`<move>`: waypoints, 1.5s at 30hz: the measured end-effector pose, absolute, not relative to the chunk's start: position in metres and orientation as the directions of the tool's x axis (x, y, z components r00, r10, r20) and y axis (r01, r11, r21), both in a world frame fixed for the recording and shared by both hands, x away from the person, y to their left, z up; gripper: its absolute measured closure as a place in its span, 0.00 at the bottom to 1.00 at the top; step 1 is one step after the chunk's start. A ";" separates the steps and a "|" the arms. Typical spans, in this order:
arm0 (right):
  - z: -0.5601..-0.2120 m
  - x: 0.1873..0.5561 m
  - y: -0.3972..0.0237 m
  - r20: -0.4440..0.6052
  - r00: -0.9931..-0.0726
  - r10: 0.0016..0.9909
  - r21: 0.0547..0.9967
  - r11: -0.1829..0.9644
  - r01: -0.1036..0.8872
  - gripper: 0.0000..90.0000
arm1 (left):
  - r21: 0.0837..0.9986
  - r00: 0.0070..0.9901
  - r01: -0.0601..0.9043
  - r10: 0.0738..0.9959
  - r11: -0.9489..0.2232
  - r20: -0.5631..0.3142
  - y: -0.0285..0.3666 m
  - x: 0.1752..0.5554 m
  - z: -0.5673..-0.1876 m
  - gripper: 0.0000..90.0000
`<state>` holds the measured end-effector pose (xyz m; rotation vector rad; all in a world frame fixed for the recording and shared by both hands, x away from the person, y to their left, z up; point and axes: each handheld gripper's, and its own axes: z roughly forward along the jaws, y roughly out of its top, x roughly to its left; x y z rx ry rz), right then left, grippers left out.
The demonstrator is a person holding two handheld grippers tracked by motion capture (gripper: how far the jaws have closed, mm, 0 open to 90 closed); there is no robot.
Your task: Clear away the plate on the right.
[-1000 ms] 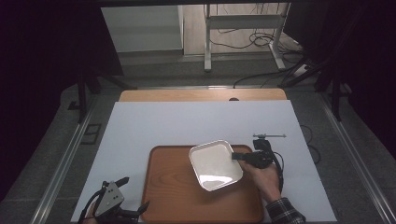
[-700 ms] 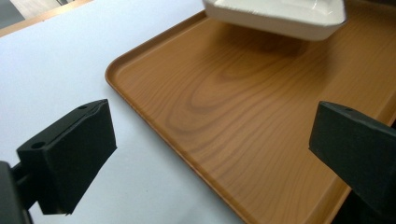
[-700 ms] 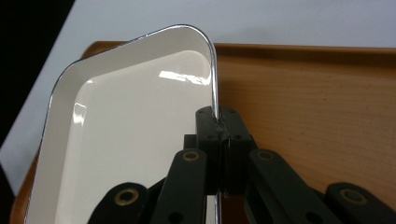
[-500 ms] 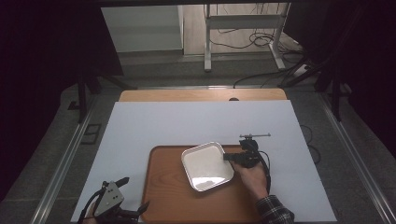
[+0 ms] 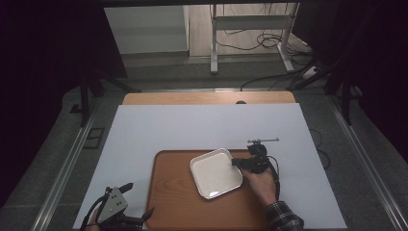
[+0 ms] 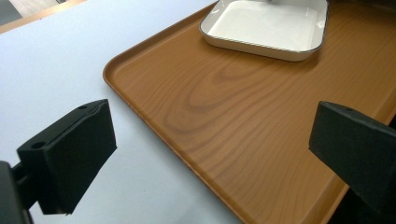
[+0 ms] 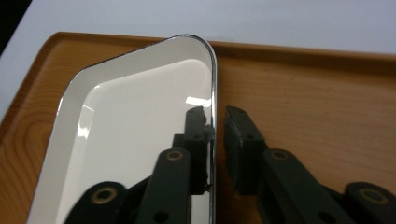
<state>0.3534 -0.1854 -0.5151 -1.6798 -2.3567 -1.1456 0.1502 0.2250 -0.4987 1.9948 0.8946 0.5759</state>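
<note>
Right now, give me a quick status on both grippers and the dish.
Right gripper just easing open, fingers astride the white dish rim. Dish flat on the wooden tray. Left gripper open, idle at the tray's near-left corner. Nothing in the way.

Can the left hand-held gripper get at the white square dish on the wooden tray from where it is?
Probably yes: the left hand-held gripper stands open at the brown wooden tray corner, with bare tray up to the white square dish.

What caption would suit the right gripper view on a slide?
The right gripper straddles the rim of a white dish on a wooden tray, its jaws just loosening.
</note>
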 end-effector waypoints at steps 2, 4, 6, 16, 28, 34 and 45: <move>-0.511 0.351 -0.187 0.394 -0.443 0.806 0.561 0.171 0.810 0.82 | 0.844 0.638 0.375 0.768 -0.384 0.065 0.225 0.150 -0.499 0.00; -0.504 0.345 -0.189 0.347 -0.505 0.790 0.607 0.221 0.763 0.82 | 0.843 0.638 0.375 0.767 -0.385 0.067 0.225 0.150 -0.499 0.00; -0.500 0.339 -0.189 0.321 -0.551 0.770 0.638 0.254 0.727 0.84 | 0.842 0.637 0.374 0.767 -0.389 0.072 0.224 0.150 -0.499 0.00; -0.487 0.316 -0.184 0.281 -0.668 0.689 0.684 0.345 0.643 0.99 | 0.839 0.638 0.374 0.766 -0.395 0.076 0.224 0.150 -0.499 0.00; -0.481 0.287 -0.165 0.231 -0.755 0.614 0.685 0.448 0.574 0.99 | 0.836 0.650 0.360 0.754 -0.415 0.094 0.221 0.149 -0.499 0.00; -0.481 0.270 -0.156 0.210 -0.788 0.578 0.681 0.492 0.542 0.99 | 0.838 0.648 0.358 0.756 -0.412 0.094 0.222 0.149 -0.498 0.00; -0.488 0.241 -0.151 0.178 -0.821 0.543 0.658 0.554 0.510 0.99 | 0.838 0.650 0.360 0.755 -0.410 0.089 0.222 0.149 -0.499 0.00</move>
